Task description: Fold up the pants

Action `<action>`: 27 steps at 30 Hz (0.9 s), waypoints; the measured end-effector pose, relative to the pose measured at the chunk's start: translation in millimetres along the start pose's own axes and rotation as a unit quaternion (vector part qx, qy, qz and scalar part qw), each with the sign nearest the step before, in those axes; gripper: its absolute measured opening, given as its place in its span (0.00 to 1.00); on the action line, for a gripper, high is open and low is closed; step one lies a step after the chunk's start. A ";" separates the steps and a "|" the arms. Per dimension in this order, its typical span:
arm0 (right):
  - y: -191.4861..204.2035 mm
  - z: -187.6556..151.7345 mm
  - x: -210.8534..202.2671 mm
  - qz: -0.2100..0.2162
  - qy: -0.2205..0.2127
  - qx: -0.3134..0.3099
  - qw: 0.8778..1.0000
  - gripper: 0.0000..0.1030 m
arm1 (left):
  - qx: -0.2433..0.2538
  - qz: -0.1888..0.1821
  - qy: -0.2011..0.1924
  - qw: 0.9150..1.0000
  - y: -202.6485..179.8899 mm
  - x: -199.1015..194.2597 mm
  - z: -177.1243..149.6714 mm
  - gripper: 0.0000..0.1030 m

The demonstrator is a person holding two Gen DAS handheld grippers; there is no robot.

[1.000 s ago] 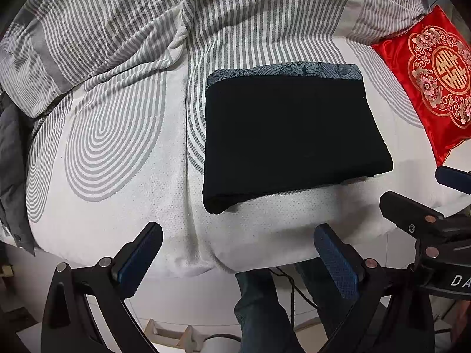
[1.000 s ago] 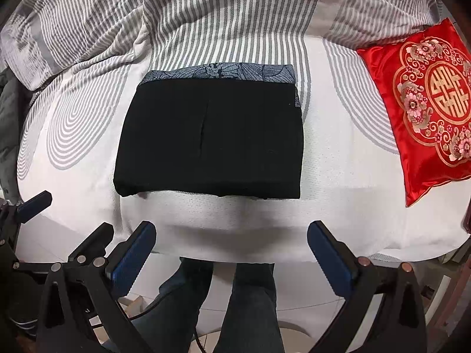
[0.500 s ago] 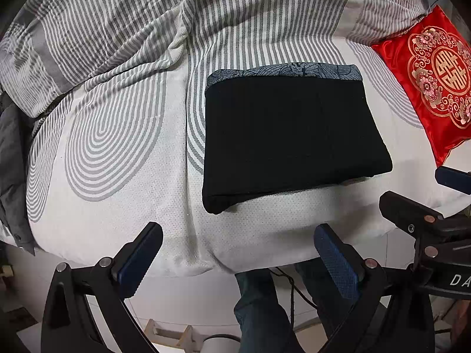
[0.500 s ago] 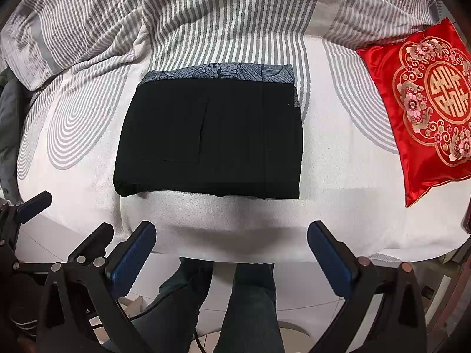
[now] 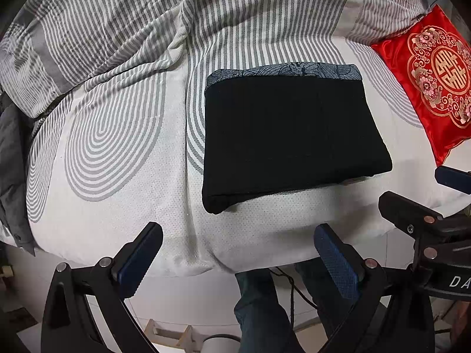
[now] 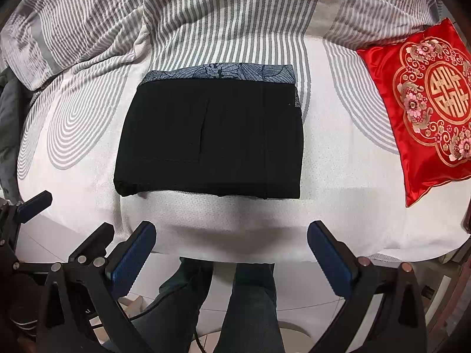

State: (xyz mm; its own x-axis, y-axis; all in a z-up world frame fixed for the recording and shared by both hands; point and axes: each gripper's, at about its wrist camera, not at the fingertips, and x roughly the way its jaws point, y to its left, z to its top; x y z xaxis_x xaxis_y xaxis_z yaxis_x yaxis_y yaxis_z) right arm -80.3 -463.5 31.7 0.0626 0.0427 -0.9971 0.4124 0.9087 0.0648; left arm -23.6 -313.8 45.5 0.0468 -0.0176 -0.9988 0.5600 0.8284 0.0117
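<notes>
The black pants [image 5: 291,138] lie folded into a flat rectangle on the bed, with a blue-grey patterned band along the far edge. They also show in the right wrist view [image 6: 212,138]. My left gripper [image 5: 238,256] is open and empty, held off the bed's near edge, short of the pants. My right gripper [image 6: 232,253] is open and empty too, held off the near edge in front of the pants. Neither gripper touches the cloth.
The bed [image 5: 112,135] has a white and grey striped cover [image 6: 229,14], bunched at the back. A red embroidered cushion [image 6: 426,103] lies at the right; it also shows in the left wrist view [image 5: 435,82]. Dark grey cloth [image 5: 11,158] hangs at the left edge. The person's legs [image 6: 235,309] stand below.
</notes>
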 end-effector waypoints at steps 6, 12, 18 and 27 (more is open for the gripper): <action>0.1 0.0 -0.2 0.000 0.000 0.002 1.000 1.00 | 0.000 0.002 -0.001 1.000 0.7 -1.1 1.1 1.00; -0.5 0.6 0.0 0.001 0.000 0.001 1.000 1.00 | 0.001 0.002 0.000 1.000 -0.2 -0.7 1.7 1.00; -1.2 1.2 -0.1 0.002 0.000 0.001 1.000 1.00 | 0.002 0.003 0.000 1.000 -1.2 -1.2 2.1 1.00; -1.8 2.5 0.7 0.003 0.000 0.001 1.000 1.00 | 0.004 0.005 0.001 1.000 -2.9 -1.0 3.6 1.00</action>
State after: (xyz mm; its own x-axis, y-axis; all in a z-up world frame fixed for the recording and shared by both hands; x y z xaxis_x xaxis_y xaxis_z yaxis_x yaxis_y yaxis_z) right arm -78.7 -466.2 31.0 0.0644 0.0490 -0.9967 0.4132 0.9078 0.0713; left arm -22.3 -318.2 46.6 0.0507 -0.0077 -0.9987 0.5657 0.8243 0.0224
